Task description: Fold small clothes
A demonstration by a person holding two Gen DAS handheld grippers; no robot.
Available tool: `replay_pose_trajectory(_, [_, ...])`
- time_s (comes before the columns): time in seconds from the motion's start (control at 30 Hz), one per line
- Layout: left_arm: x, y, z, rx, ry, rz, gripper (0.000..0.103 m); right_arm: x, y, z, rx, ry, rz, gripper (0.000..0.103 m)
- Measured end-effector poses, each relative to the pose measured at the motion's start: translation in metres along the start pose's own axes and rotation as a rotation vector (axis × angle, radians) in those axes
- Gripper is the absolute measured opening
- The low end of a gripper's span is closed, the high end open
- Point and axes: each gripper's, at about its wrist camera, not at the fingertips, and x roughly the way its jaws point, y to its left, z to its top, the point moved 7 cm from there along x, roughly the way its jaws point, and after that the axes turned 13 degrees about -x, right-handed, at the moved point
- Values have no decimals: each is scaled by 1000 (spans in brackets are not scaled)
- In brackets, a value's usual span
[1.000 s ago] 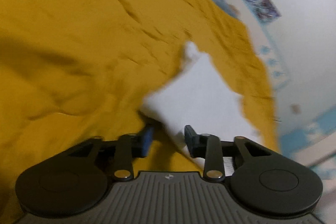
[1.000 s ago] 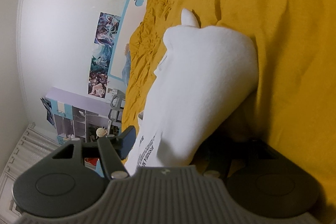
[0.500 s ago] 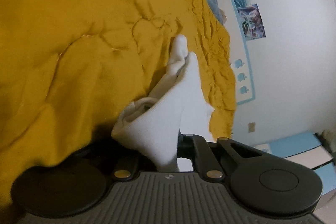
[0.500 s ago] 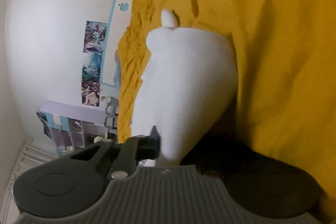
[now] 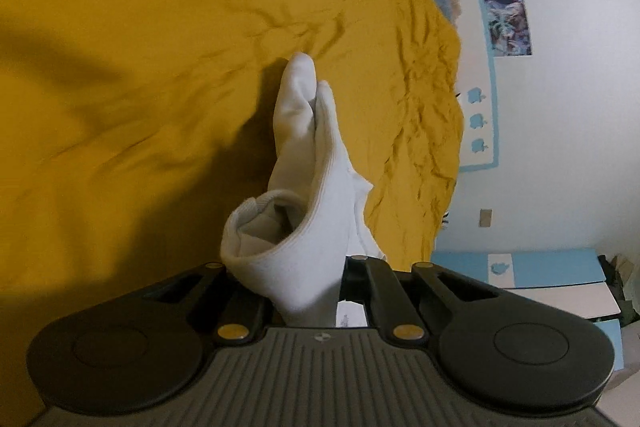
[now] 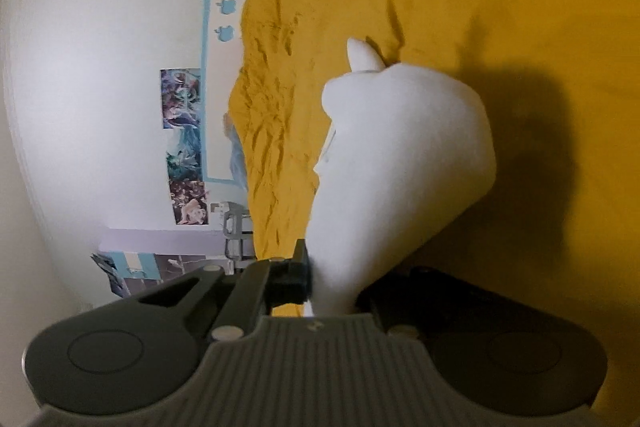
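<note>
Each camera looks forward along its fingers, close over the bed (image 5: 160, 47). Both views share the sock (image 5: 308, 187) and the poster wall (image 6: 100, 67) beyond the fingers.

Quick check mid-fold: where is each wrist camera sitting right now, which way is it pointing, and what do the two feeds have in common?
Left wrist: sits behind the left gripper, looks along its fingers at the white sock over the yellow bedspread; the wall is at right.
Right wrist: sits behind the right gripper, facing the same sock, wall at left.
Shared: both grippers pinch the sock; both show the bedspread and wall posters.
</note>
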Motion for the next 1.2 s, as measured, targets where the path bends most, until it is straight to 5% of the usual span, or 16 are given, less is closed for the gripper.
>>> replay_pose_trajectory(0.2, [-61,57,-22,-58,30,47,7,-84,-9,-46,84,128,-68,3])
replay_pose_trajectory(0.37, [-79,80,-34,49,36,92,8,-138,-15,-77,0,201,-110,3])
replay_pose_trajectory(0.47, [-86,77,-32,95,28,105,16,-152,-25,-81,-56,229,-174,9])
replay_pose_trajectory(0.6, [-108,70,-41,279,-42,163,36,-174,-31,-79,-68,236,-219,20])
replay_pose_trajectory(0.73, [-129,68,-49,388,-72,232,40,-200,-22,-76,-204,254,-316,36])
replay_pose_trajectory(0.9, [-171,74,-44,361,-161,340,51,-232,6,-78,-530,287,-540,55])
replay_pose_trajectory(0.97, [-187,68,-42,392,-224,368,51,-246,23,-77,-639,247,-555,58])
replay_pose_trajectory(1.03, [-191,50,-41,478,-246,334,52,-256,44,-69,-725,183,-535,62])
replay_pose_trajectory(1.1, [-189,17,-42,635,-222,215,55,-258,67,-63,-817,119,-450,69])
replay_pose_trajectory(1.2, [-171,-27,-41,782,-141,97,63,-243,87,-52,-961,141,-290,70])
